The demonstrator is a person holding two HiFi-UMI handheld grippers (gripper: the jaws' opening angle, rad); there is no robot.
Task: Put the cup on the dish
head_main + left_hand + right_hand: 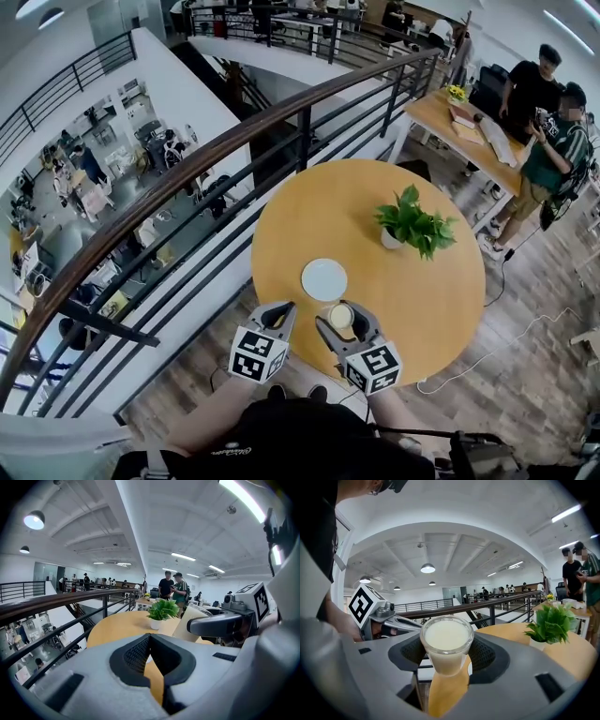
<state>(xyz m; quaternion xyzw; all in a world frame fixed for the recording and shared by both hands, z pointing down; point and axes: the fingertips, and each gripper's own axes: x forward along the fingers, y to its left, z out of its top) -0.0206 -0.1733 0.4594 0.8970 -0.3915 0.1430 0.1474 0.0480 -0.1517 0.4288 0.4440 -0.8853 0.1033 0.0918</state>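
A clear cup of milky white liquid sits between the pads of my right gripper, which is shut on it. In the head view the cup hangs over the near part of the round wooden table. It is just right of and nearer than the white dish, which lies bare. My left gripper is to the left of the cup, at the table's near edge. Its jaws meet at the tips with nothing between them.
A small potted plant stands on the table's far right. A dark railing runs along the table's left, with a lower floor beyond it. Two people stand by a desk at the back right.
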